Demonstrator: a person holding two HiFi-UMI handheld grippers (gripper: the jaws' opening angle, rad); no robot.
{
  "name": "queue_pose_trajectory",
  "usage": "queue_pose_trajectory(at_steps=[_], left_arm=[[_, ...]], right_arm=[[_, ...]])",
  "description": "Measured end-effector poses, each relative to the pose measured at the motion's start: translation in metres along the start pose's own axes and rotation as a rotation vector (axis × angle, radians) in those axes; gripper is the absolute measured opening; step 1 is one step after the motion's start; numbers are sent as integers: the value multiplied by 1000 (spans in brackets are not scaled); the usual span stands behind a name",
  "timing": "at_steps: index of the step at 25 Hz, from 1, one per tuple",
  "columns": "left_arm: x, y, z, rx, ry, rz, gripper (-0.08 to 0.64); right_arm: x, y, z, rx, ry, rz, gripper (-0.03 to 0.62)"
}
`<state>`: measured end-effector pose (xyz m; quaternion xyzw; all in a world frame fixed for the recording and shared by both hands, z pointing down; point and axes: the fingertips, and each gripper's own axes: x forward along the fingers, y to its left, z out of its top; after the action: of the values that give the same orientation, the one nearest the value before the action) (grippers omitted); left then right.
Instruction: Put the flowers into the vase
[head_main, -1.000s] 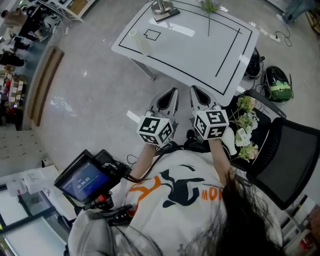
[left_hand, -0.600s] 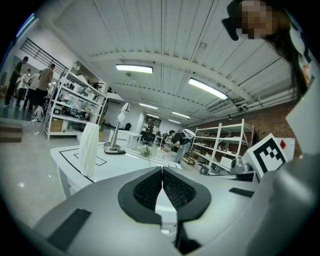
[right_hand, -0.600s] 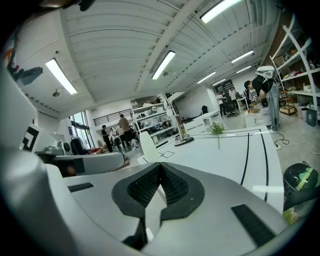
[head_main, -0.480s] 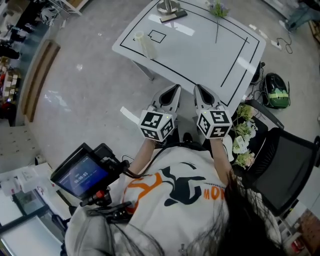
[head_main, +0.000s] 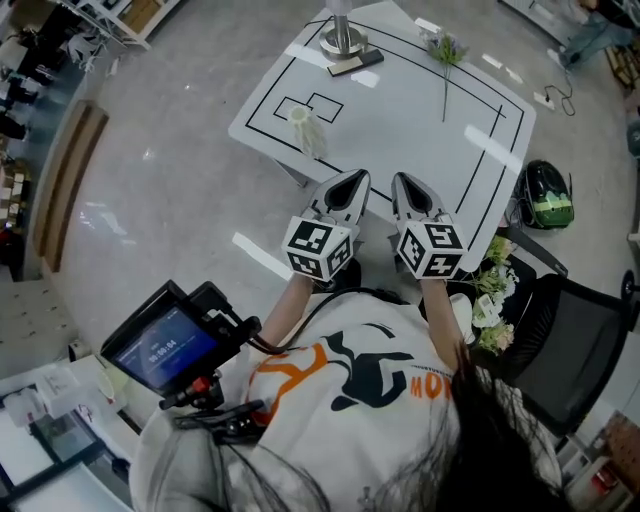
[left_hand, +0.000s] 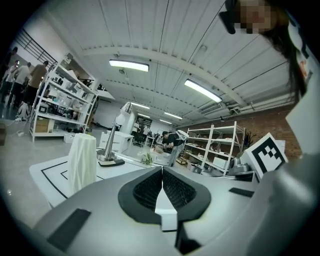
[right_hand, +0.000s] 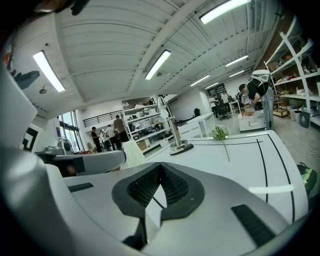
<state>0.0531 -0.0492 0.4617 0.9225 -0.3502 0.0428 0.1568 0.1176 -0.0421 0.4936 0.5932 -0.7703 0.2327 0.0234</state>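
My left gripper (left_hand: 161, 171) has its two jaws pressed together, black pad on black pad. My right gripper (right_hand: 159, 168) is the same, jaws tight together. I hold both side by side, close to each other, and they point a little bit down at the white table (head_main: 400, 115). Their tips are right at the near edge of the table.

The vase (head_main: 308, 127) is pale and see-through and stands upright. It is close to the near edge, by the near left corner, next to a little black box drawn on the table top. It is just ahead of my left gripper and a bit to the left, but not touching it.

One flower (head_main: 446, 52) lies flat on the table, well apart from the vase, over by the far right side. Its top is up by the far edge and its thin green stem points back at me.

A shiny metal stand (head_main: 342, 38) sits at the far edge, behind the vase.

A black chair (head_main: 585, 340) is on my right, off the table. A bunch of pale flowers (head_main: 490, 292) lies on it.
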Motion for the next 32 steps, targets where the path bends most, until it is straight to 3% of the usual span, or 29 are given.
queue_pose_trajectory(at_steps=[11, 17, 23, 32], left_arm=[[37, 46, 15, 36, 59, -174, 11], [55, 56, 19, 29, 65, -217, 11], [80, 51, 19, 14, 76, -243, 11], [128, 42, 26, 18, 75, -226, 11]], right_arm=[[69, -2, 23, 26, -37, -129, 14], [82, -23, 28, 46, -47, -197, 14], [83, -76, 43, 28, -40, -267, 14], [116, -170, 73, 14, 47, -241, 15]])
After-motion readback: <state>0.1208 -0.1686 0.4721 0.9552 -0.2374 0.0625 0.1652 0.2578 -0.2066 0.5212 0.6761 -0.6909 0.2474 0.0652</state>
